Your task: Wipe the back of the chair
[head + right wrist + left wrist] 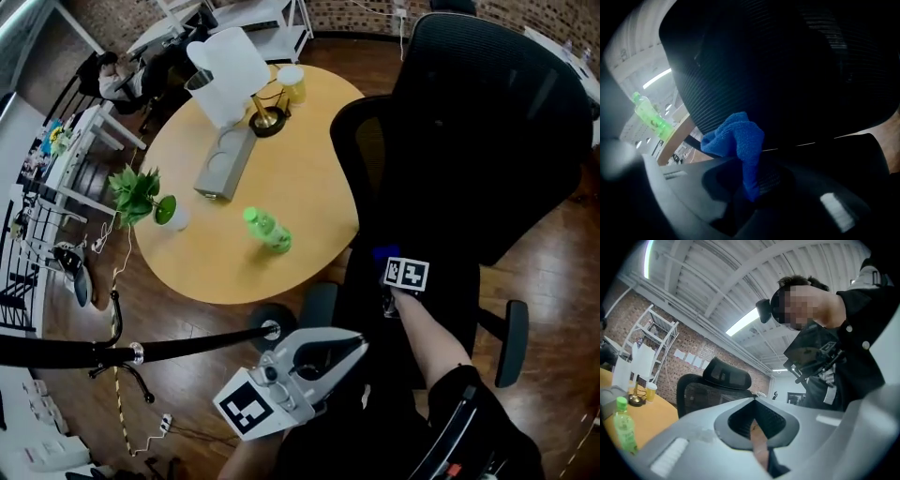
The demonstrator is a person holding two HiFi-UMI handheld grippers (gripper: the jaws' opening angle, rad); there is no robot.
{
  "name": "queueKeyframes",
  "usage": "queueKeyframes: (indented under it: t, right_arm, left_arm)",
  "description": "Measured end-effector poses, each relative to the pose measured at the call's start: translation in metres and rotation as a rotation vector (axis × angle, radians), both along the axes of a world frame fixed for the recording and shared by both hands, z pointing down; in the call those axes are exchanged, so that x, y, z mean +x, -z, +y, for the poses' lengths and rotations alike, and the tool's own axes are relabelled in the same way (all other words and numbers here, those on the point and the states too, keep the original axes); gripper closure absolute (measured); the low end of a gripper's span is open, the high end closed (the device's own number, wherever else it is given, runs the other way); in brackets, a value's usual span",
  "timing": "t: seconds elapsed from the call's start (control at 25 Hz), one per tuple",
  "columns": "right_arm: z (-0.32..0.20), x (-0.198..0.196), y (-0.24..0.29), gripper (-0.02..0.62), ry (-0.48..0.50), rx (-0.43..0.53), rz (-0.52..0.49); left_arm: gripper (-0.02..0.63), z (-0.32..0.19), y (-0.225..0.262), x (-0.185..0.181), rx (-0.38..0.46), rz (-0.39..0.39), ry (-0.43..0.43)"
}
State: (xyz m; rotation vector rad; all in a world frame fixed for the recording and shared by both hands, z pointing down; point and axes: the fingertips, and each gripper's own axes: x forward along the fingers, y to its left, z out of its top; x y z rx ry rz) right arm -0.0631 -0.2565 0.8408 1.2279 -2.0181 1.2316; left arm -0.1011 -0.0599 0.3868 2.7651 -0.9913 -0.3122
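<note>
The black mesh office chair [487,122] stands to the right of the table, its back towards me. My right gripper [386,262] reaches low against the chair back, shut on a bunched blue cloth [382,254]. In the right gripper view the blue cloth [738,140] sticks up from between the jaws and lies against the dark mesh of the chair back [787,70]. My left gripper [349,345] hangs low in front of me, away from the chair and tilted upward. Its jaws meet at the tip [754,400] with nothing between them. The chair [717,385] shows beyond them.
A round wooden table [309,122] left of the chair carries a green bottle [267,230], a potted plant [141,197], a grey box [225,159], a white pitcher [225,70] and a cup [291,82]. A chair armrest [511,342] juts out at right. A black pole [141,352] crosses lower left.
</note>
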Motion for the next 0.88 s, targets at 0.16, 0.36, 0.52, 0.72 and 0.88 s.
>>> queueKeyframes:
  t: [0.16, 0.36, 0.52, 0.72, 0.88]
  right_arm:
    - [0.005, -0.045, 0.002, 0.541, 0.098, 0.017, -0.024]
    - [0.006, -0.089, 0.025, 0.541, 0.235, 0.090, -0.094]
    - [0.009, -0.097, 0.092, 0.541, 0.302, 0.211, -0.271]
    - [0.035, -0.053, 0.249, 0.541, 0.341, 0.471, -0.472]
    - [0.073, 0.008, 0.369, 0.541, 0.295, 0.672, -0.685]
  left_arm:
    - [0.601, 0.013, -0.004, -0.024, -0.005, -0.007, 0.071]
    - [0.601, 0.017, -0.011, -0.049, -0.004, -0.013, 0.139]
    - [0.601, 0.013, -0.005, -0.051, 0.026, -0.005, 0.139]
    - [0.601, 0.008, 0.020, -0.036, 0.093, 0.031, 0.082]
    - [0.601, 0.008, 0.048, -0.015, 0.156, 0.083, 0.027]
